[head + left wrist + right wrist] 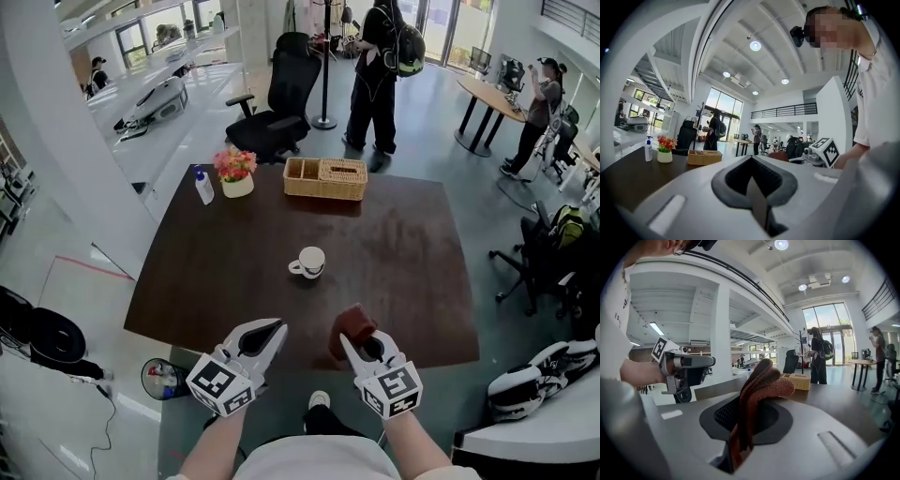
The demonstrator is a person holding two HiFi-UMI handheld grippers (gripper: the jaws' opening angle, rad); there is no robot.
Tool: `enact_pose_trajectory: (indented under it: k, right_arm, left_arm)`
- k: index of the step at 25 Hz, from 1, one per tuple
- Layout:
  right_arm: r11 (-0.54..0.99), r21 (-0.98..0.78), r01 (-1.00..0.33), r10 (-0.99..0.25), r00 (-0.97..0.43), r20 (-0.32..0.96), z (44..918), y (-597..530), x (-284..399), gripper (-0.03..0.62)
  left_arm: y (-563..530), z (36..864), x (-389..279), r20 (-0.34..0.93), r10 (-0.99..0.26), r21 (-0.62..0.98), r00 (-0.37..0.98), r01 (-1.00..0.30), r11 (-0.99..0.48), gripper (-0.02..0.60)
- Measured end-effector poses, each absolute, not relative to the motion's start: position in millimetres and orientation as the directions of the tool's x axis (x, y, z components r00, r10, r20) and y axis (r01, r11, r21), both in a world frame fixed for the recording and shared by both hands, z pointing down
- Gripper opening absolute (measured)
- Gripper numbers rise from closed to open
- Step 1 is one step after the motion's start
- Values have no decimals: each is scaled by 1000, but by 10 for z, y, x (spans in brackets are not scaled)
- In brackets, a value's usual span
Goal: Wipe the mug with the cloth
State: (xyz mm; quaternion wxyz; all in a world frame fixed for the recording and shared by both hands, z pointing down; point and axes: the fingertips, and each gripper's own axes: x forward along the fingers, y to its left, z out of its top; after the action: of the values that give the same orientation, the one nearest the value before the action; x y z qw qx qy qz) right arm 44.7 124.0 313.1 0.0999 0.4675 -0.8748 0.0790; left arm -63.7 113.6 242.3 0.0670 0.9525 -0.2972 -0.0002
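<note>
Jaws of right gripper (362,345) pinch cloth (352,324) over dark table (398,267) in office.

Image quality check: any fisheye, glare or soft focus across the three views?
Head view: sharp, evenly daylit, mug crisp, mild glare on the floor. Left gripper view: heavy fisheye, black vignette, ceiling lamps blown out, near left tool soft. Right gripper view: same fisheye, cloth in the shut right tool fairly sharp, windows bright.
</note>
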Motion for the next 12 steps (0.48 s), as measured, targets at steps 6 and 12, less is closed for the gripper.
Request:
enact_pose_trajectory:
  k: [6, 12]
  right_arm:
    - [518, -19, -855, -831, -508, 226, 3011, 2126, 154, 80]
    - [468, -9, -884, -864, -460, 205, 2832, 3014, -90, 80]
  left_arm:
    - [2016, 2532, -959, 47, -545, 132, 837, -546, -827, 3]
    - [2838, 2466, -1288, 54, -522, 116, 851, -525, -843, 3]
